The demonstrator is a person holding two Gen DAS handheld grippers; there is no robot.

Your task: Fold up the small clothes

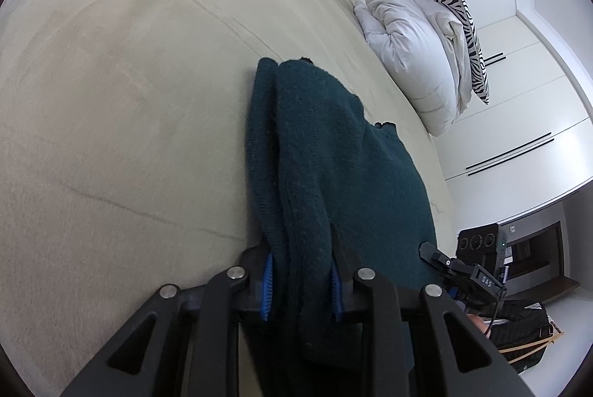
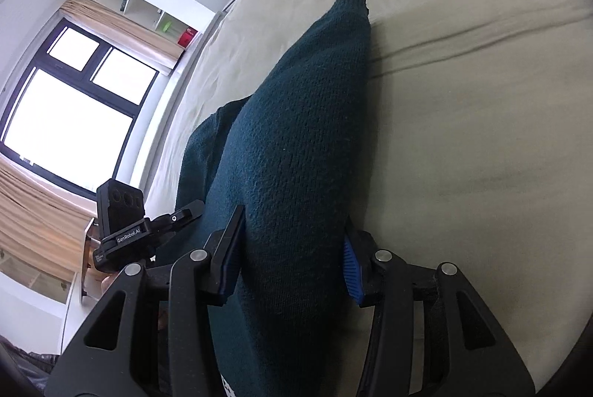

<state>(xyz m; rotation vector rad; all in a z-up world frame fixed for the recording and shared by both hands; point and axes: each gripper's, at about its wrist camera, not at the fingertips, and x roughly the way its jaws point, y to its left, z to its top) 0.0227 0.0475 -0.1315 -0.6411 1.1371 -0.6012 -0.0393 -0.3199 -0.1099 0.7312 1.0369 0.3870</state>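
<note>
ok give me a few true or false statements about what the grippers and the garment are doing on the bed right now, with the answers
1. The left gripper is shut on the dark teal knit garment. True.
2. The right gripper hangs open with nothing between its pads. False: it too is shut on the garment, which bunches between its pads.
3. The garment lies spread flat on the cream bed sheet. False: it is held up in a bunched fold by both grippers.
4. A zebra-striped pillow sits behind a white duvet at the head of the bed. True.
5. The garment is bright red. False: it is dark teal.
</note>
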